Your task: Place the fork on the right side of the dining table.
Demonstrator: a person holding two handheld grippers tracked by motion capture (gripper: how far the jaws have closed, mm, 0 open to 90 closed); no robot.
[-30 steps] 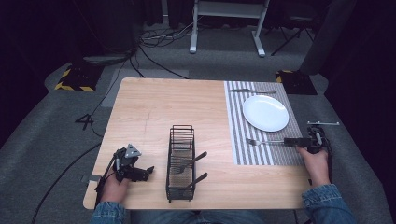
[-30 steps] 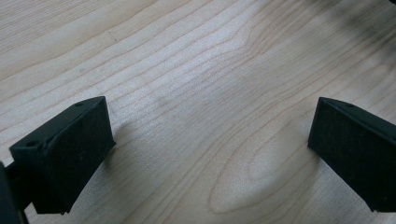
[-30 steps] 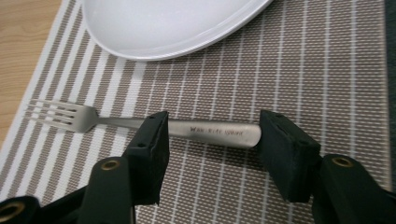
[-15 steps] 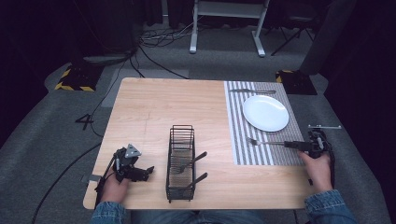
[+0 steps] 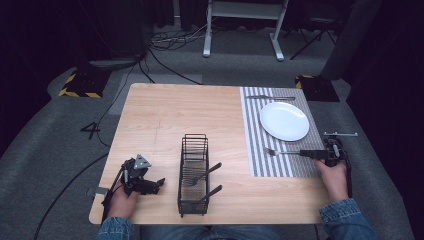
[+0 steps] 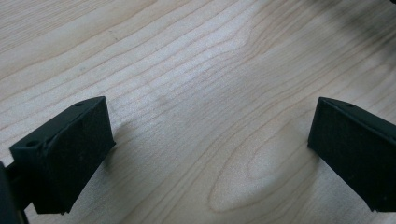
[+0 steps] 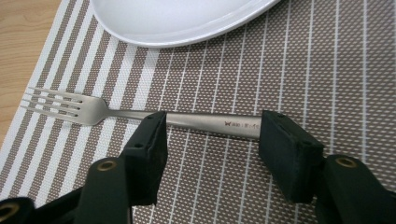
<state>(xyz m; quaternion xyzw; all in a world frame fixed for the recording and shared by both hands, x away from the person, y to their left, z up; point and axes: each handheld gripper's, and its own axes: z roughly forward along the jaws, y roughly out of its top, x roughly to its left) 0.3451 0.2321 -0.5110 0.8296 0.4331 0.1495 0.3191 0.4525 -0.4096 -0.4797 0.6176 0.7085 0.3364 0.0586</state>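
You are working through what looks like a table setting, judging by the layout. The white plate (image 5: 284, 120) is already sitting on the striped placemat (image 5: 255, 150) at the right of the high view, with a knife (image 5: 270, 97) lying along the mat's upper edge. One fork (image 7: 140, 115) is lying flat on the mat just below the plate, tines pointing toward the left of the frame. Two more dark-handled pieces are standing tilted in the wire caddy (image 5: 194, 175) at the lower centre, so those probably remain to be laid out.

Your right gripper (image 7: 212, 137) is hovering over the fork's handle with its jaws spread apart; the handle is running behind them, not pinched. The fork is plain steel with a small stamp on the handle.

Your left gripper (image 6: 210, 154) is resting at the lower left over bare wooden table (image 6: 196, 70), jaws spread wide and holding nothing.
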